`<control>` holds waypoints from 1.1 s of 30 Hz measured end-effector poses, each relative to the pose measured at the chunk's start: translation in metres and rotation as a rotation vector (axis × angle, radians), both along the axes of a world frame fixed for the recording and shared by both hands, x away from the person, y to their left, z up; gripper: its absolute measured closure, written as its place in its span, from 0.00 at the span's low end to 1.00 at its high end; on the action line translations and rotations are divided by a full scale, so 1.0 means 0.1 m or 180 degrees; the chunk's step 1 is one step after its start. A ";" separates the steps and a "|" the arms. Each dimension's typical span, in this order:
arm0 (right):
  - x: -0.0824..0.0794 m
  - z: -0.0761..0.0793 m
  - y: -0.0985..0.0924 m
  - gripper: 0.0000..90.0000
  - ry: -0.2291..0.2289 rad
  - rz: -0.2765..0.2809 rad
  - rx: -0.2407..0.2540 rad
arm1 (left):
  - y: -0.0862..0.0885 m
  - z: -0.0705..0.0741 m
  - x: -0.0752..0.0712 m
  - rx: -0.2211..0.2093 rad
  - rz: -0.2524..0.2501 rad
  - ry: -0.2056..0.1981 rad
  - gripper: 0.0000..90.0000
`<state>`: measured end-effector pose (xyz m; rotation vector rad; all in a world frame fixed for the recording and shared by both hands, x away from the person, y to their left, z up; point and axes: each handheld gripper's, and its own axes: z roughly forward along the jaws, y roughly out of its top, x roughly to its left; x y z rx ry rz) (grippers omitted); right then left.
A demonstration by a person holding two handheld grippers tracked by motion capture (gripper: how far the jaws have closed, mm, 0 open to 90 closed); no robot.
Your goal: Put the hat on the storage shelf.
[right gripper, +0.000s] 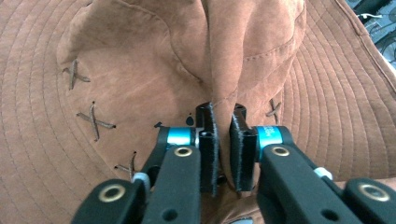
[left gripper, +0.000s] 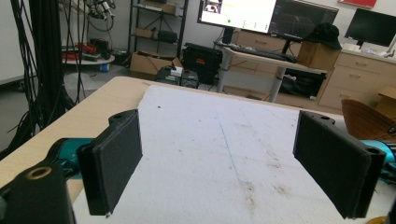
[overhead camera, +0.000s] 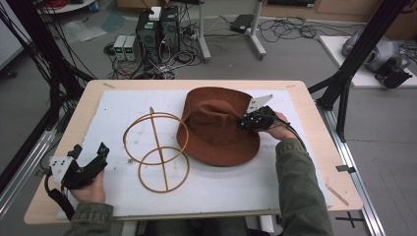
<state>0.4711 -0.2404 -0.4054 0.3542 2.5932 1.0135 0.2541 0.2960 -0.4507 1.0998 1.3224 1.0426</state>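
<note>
Brown suede makes up the wide-brimmed hat (overhead camera: 216, 129) I see lying on the white foam sheet (overhead camera: 236, 184) that covers my light wooden table (overhead camera: 314, 123), toward the far right of the sheet. My right gripper (overhead camera: 244, 122) sits at the hat's crown from the right side, and in the right gripper view its jaws are pressed nearly together on a raised fold of the suede crown (right gripper: 224, 70), pinching it. Just left of the hat, touching its brim, lies a thin wire stand of golden-brown rings (overhead camera: 156, 147), two hoops joined by a straight rod. My left gripper (overhead camera: 91, 155) hovers near the table's near-left corner, well apart from the hat; its jaws stand wide apart with nothing between them, only bare stained foam beyond.
</note>
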 end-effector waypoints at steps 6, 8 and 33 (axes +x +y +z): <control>0.01 0.02 -0.02 0.97 0.0193 -0.0037 0.0066 | 0.00 0.00 0.00 -0.0006 -0.0006 0.0000 0.18; 0.01 0.03 -0.04 0.97 0.0271 -0.0052 0.0111 | 0.00 0.00 0.00 -0.0005 -0.0004 0.0002 0.18; -0.14 0.04 -0.38 0.97 0.0168 -0.0500 0.0839 | 0.01 -0.01 -0.01 -0.0060 0.0017 0.0004 0.18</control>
